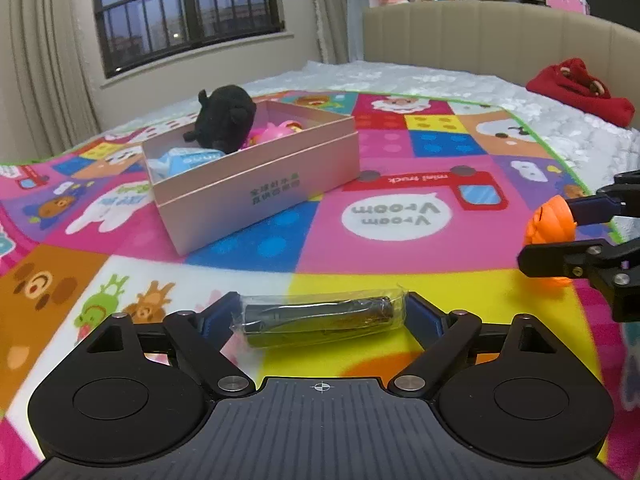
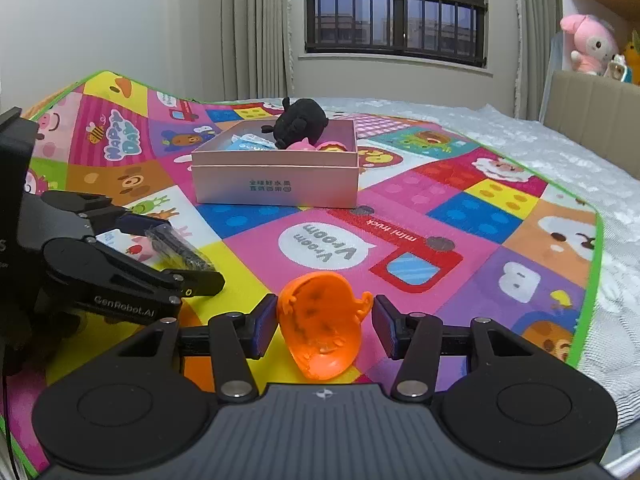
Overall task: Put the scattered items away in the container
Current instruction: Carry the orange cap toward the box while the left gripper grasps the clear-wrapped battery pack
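Two grippers work together, presumably so both loads reach the pink box (image 2: 276,178) in one trip. The right gripper (image 2: 324,326) grasps an orange toy (image 2: 320,324), lifted. The left gripper (image 1: 320,316) straddles a wrapped dark tube (image 1: 320,320) crosswise on the mat (image 1: 400,220); whether its pads press yet, I cannot tell.

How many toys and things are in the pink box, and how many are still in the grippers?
In the pink box: 4 (black plush toy, blue packet, pink toy, orange-pink toy)
In the left gripper: 1 (wrapped dark tube)
In the right gripper: 1 (orange toy)
Total: 6
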{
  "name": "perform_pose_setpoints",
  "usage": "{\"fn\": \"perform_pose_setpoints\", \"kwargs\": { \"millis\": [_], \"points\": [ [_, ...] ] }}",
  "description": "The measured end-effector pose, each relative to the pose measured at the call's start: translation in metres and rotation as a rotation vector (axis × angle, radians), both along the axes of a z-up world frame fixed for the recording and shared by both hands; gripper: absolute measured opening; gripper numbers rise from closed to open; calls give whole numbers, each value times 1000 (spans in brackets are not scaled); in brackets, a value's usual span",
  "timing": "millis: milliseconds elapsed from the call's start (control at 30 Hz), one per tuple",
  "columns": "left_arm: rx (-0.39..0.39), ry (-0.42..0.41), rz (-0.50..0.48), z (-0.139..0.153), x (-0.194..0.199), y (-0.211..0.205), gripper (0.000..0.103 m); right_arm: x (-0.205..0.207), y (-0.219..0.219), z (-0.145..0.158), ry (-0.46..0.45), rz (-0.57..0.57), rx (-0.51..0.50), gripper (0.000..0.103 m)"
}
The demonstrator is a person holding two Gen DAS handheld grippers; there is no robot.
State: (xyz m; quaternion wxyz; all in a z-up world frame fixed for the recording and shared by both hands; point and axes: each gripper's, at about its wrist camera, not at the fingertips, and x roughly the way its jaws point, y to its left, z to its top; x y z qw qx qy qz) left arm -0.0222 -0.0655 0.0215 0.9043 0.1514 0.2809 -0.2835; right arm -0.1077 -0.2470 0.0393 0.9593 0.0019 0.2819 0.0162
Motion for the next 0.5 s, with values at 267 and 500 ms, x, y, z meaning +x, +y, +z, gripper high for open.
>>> {"fn": "perform_pose_setpoints", "kwargs": {
  "millis": [267,500],
  "points": [
    [-5,-71,-17,23,-50,12,91,-16,3,20,50,40,-34,51],
    [-65,-133,14,53,-46,20,91,-13,2,55,52,87,-65,51]
  ]
}}
